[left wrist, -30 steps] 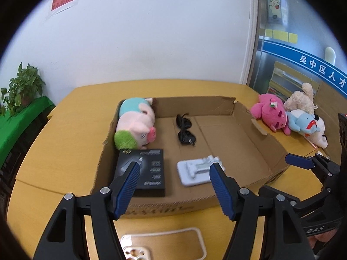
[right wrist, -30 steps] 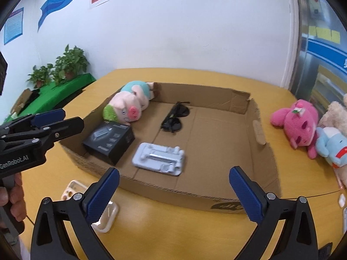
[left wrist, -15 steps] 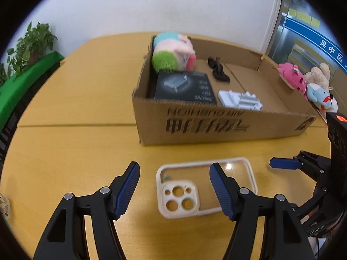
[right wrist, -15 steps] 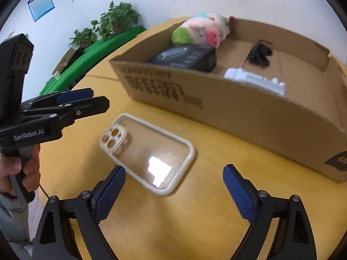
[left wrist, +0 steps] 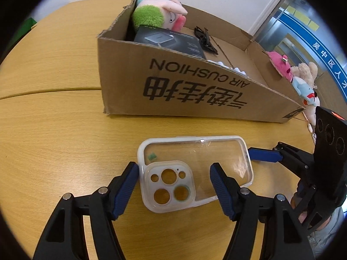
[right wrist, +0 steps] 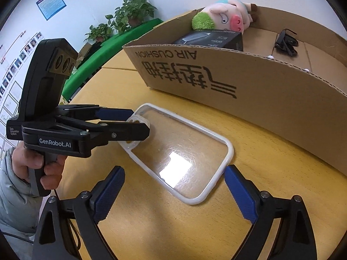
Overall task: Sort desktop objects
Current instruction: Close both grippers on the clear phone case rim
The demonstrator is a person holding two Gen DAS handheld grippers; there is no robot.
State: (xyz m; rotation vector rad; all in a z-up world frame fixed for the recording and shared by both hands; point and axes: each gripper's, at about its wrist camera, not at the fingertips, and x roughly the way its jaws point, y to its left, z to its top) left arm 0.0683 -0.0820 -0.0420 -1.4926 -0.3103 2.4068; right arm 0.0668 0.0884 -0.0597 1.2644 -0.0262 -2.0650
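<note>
Clear phone case (left wrist: 196,169) flat, lengthwise along cardboard box (left wrist: 195,86).

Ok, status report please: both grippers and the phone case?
Left gripper open, straddling camera end of clear phone case. Right gripper open at other end. Case flat on table, ungripped. Cardboard box just behind.

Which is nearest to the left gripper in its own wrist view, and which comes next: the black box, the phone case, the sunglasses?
From the left gripper:
1. Phone case: on the table, its camera end between the open jaws.
2. Black box: inside the carton, near-left corner.
3. Sunglasses: deeper in the carton, right of the box.
</note>
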